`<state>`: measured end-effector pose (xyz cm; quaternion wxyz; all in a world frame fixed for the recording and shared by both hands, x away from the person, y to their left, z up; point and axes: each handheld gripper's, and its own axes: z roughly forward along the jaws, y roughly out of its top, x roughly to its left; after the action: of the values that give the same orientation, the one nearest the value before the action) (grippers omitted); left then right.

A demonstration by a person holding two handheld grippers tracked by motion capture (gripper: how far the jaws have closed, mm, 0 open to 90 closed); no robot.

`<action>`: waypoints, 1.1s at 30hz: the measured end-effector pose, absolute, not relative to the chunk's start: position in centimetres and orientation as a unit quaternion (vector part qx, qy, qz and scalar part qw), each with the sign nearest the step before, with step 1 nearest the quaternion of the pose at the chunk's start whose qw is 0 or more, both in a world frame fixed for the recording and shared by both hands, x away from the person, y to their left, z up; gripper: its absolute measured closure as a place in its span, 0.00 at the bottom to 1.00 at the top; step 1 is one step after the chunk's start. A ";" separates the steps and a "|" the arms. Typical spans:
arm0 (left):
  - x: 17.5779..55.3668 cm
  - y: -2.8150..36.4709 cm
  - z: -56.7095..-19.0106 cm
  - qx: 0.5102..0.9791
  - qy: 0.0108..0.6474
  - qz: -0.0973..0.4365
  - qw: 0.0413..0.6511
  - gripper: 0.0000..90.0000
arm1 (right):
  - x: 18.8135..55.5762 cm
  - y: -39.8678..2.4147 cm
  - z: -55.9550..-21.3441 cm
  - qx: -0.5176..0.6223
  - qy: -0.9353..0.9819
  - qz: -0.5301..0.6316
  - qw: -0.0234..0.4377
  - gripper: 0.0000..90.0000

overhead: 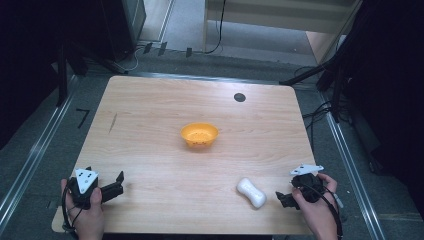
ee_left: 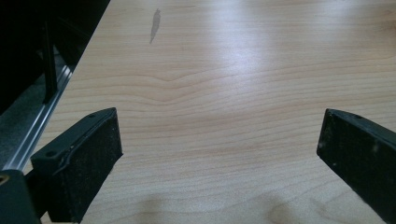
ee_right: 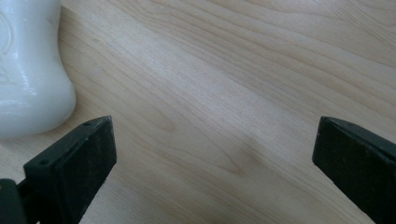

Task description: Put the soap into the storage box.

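Grippers rest at the table's (overhead: 150, 125) near corners, left gripper (overhead: 119, 181) and right gripper (overhead: 281, 198) both spread wide, empty. White bottle (overhead: 251, 192), perhaps soap, lies just beside the right one; orange bowl (overhead: 199, 135) sits mid-table.

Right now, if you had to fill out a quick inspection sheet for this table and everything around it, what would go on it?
Surface: wooden table, pale, with a dark streak at left and a round black spot at the far side.
Job's things: orange bowl near the middle, upright; white peanut-shaped object lying near the front right.
Clutter: nothing seen.
Grippers: left hand-held gripper open over bare wood; right hand-held gripper open, beside the white object, not touching it.
Cables: black cables trail from each gripper; more on the floor at right.
Surroundings: grey floor, metal rails, dark stands.
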<state>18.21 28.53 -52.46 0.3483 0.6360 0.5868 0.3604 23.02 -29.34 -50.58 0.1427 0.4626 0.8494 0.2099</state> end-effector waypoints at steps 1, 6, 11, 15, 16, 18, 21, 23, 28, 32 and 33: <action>18.2 28.5 -52.4 0.638 0.586 0.361 0.347 0.00 | 23.0 -29.2 -50.5 0.462 0.850 0.209 0.140 0.00; 18.2 28.4 -52.4 0.641 0.585 0.362 0.341 0.00 | 22.7 -29.1 -50.2 0.460 0.851 0.212 0.140 0.00; 18.3 28.4 -52.5 0.641 0.585 0.362 0.341 0.00 | 22.5 -28.9 -49.9 0.465 0.849 0.213 0.133 0.00; 18.3 28.4 -52.5 0.640 0.585 0.363 0.340 0.00 | 22.3 -28.7 -49.7 0.463 0.850 0.214 0.129 0.01; 18.3 28.4 -52.5 0.640 0.586 0.362 0.341 0.00 | 22.3 -28.6 -49.6 0.462 0.851 0.215 0.127 0.01; 18.3 28.4 -52.5 0.640 0.586 0.363 0.341 0.00 | 22.3 -28.4 -49.5 0.461 0.852 0.213 0.124 0.01; 18.3 28.4 -52.5 0.640 0.586 0.363 0.340 0.00 | 22.4 -28.2 -49.4 0.458 0.854 0.213 0.122 0.01; 18.3 28.4 -52.4 0.641 0.586 0.362 0.339 0.00 | 22.4 -27.9 -49.3 0.457 0.855 0.213 0.119 0.01; 18.3 28.5 -52.5 0.640 0.586 0.361 0.341 0.00 | 22.6 -27.3 -49.3 0.456 0.857 0.212 0.115 0.01; 18.3 28.5 -52.5 0.641 0.586 0.361 0.341 0.00 | 22.7 -26.9 -49.3 0.454 0.858 0.213 0.113 0.01; 18.3 28.5 -52.5 0.641 0.586 0.361 0.341 0.00 | 22.7 -26.9 -49.3 0.454 0.858 0.213 0.113 0.01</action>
<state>18.28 28.45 -52.45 0.3408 0.6408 0.5855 0.3610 22.69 -26.91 -49.30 0.1130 0.4536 0.8580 0.2129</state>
